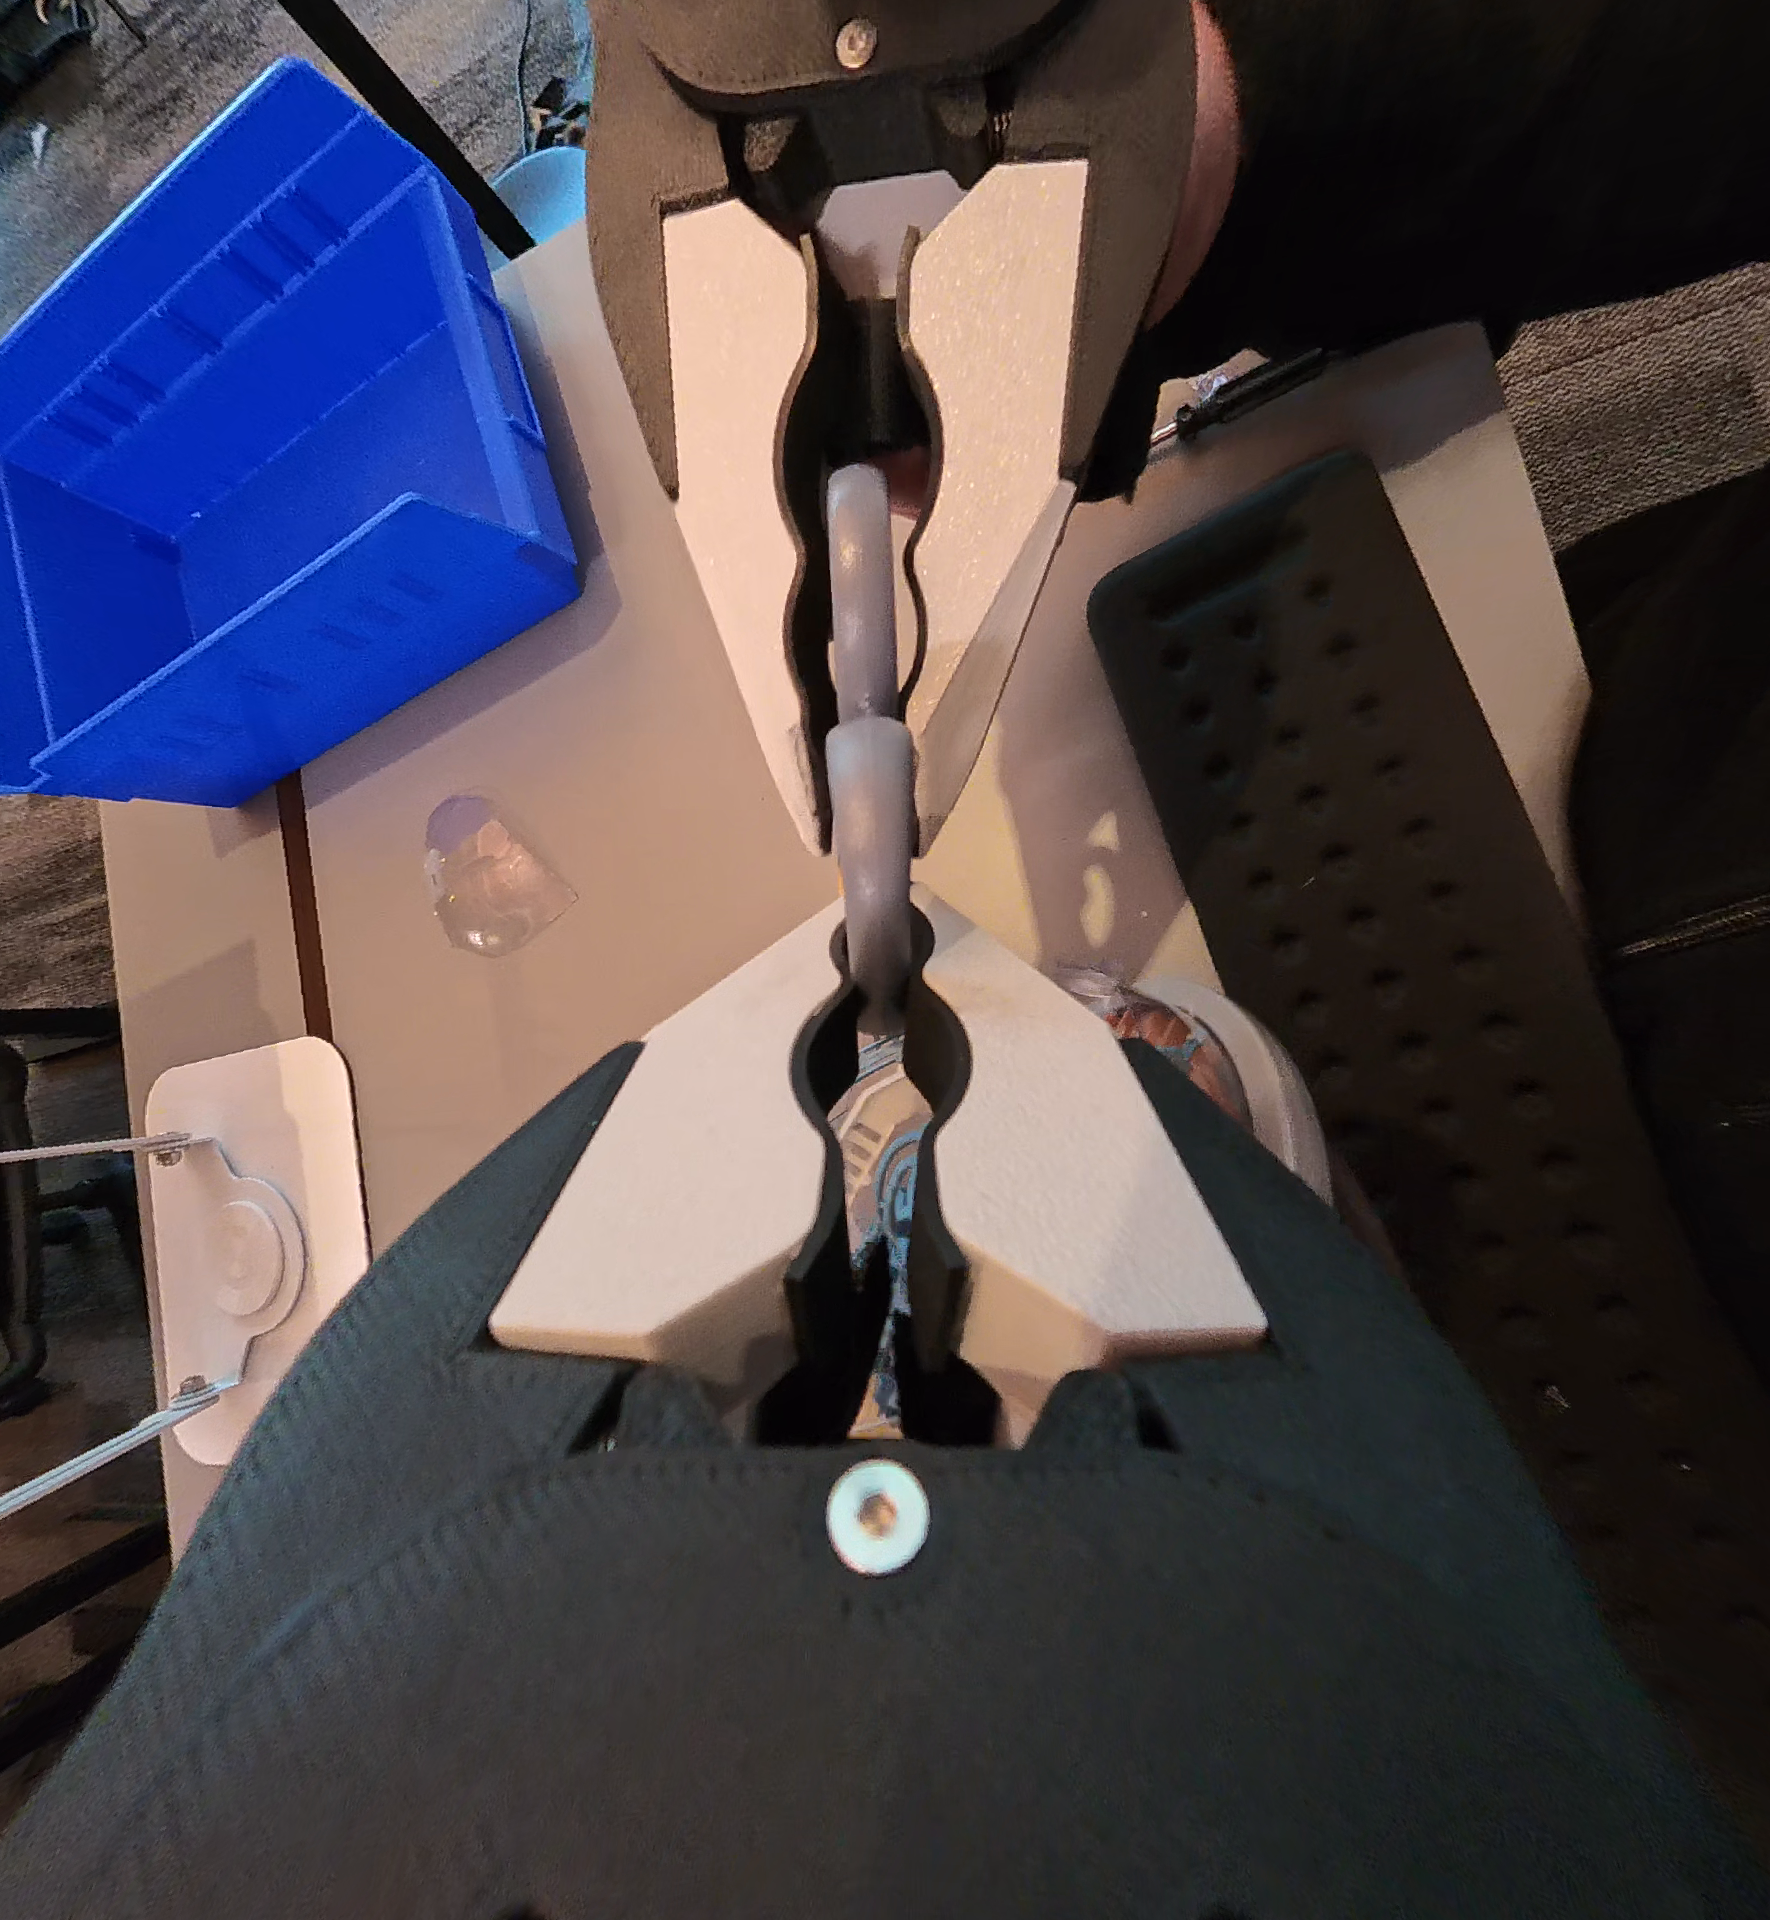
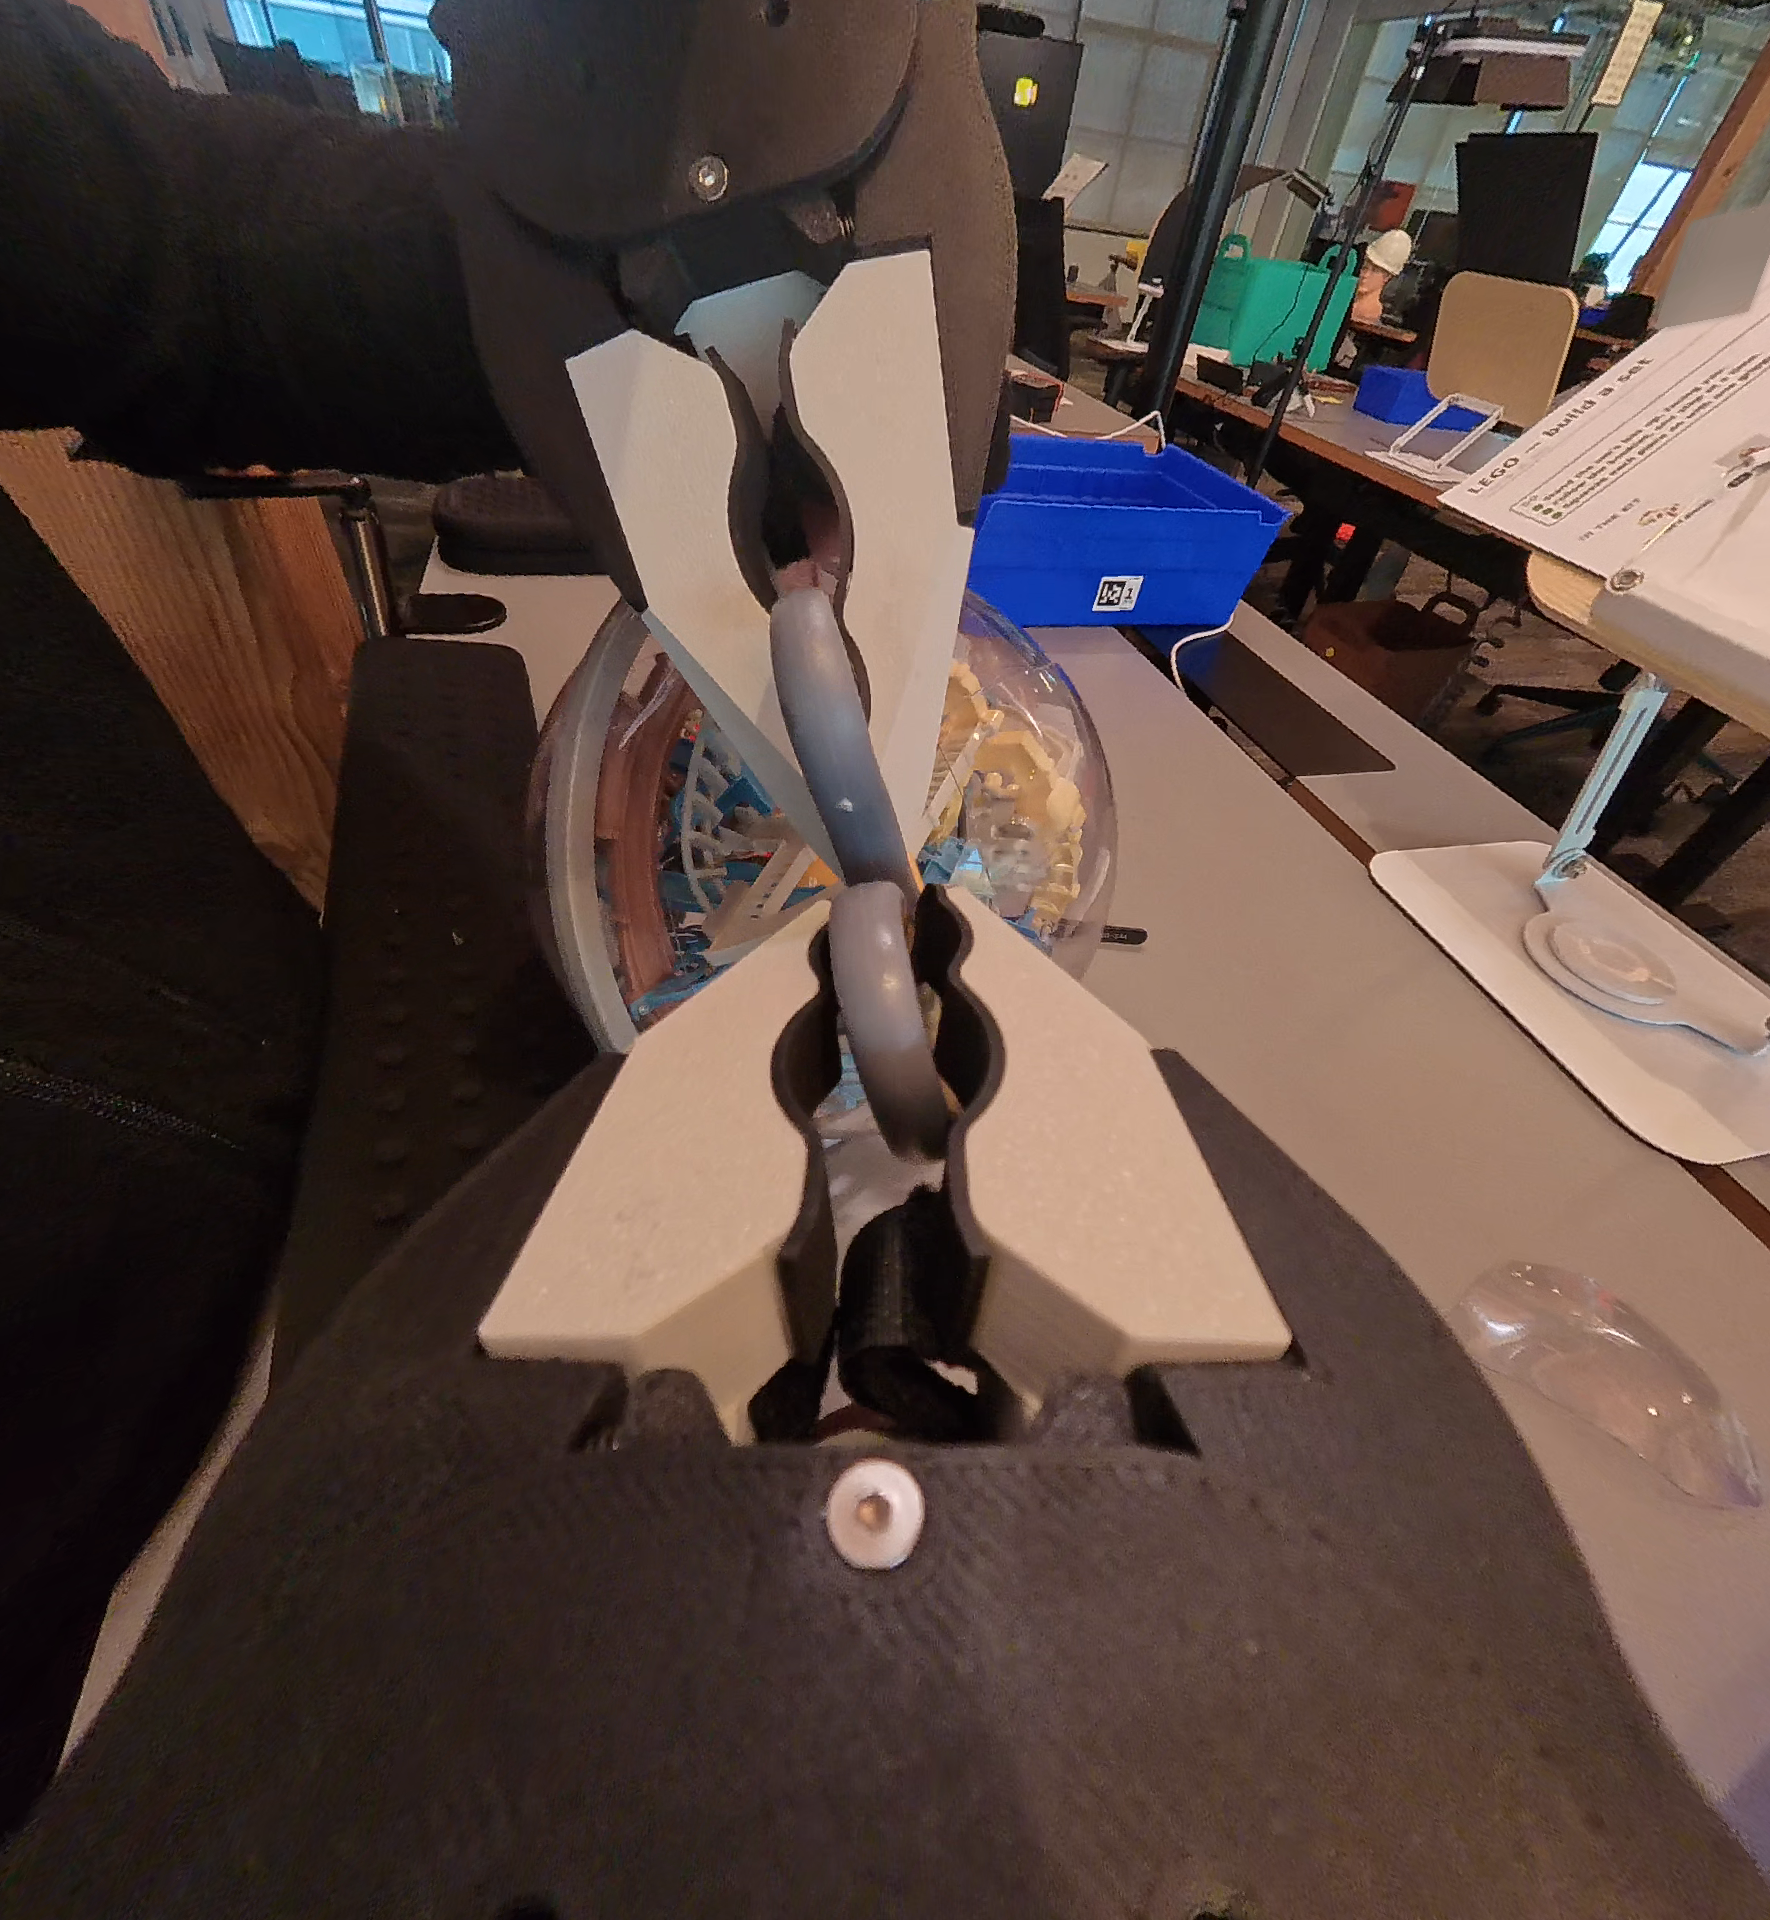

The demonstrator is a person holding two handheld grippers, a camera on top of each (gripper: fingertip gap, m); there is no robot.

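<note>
Two grey curved pieces meet end to end between my grippers, which face each other above the table. My left gripper (image 1: 876,935) is shut on one grey piece (image 1: 868,831); it shows from the far side in the right wrist view (image 2: 870,842). My right gripper (image 2: 886,925) is shut on the other grey piece (image 2: 886,1039), which shows in the left wrist view (image 1: 860,582) with that gripper (image 1: 873,836). A clear sphere (image 2: 1026,748) with blue, brown and cream parts inside stands on the table right behind and under both grippers.
A blue bin (image 1: 237,468) sits at the table's far corner. A black perforated pad (image 1: 1380,935) lies along one side. A clear dome shell (image 1: 496,883) lies on the white table (image 1: 548,935). A white stand (image 2: 1629,966) holds a printed sheet. A dark sleeve (image 2: 185,260) reaches in. Only a small space, under 4 cm, lies between the two pairs of fingers.
</note>
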